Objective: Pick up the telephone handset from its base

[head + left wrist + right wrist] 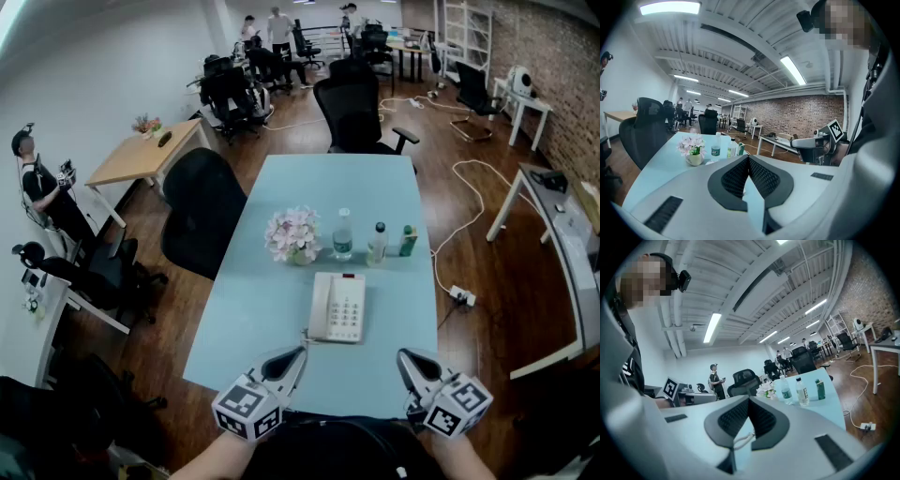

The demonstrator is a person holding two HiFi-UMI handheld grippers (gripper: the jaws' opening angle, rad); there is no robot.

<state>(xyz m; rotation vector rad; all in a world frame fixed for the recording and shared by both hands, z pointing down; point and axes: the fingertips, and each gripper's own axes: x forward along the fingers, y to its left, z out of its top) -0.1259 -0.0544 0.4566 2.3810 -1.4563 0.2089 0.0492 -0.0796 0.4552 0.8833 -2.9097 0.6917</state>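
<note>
Head view: the left gripper (302, 351) hovers over the near edge of the light-blue tabletop (262, 309), left of centre. In the left gripper view its two black pads meet at the tips with nothing between them. Toward the middle of the tabletop stands a pot of pale flowers (293, 235). Just nearer, and a little to the right, the white telephone (337, 307) lies flat, with the handset (321, 306) resting in its cradle along the base's left side, well clear of both grippers. Right of the flowers a water bottle (343, 234), a second clear bottle (377, 243) and a small green bottle (409, 241) stand in a row. The right gripper (403, 356) hangs over the near edge, right of centre. In the right gripper view its pads are together and empty, and a coiled cord (743, 440) shows below them.
</note>
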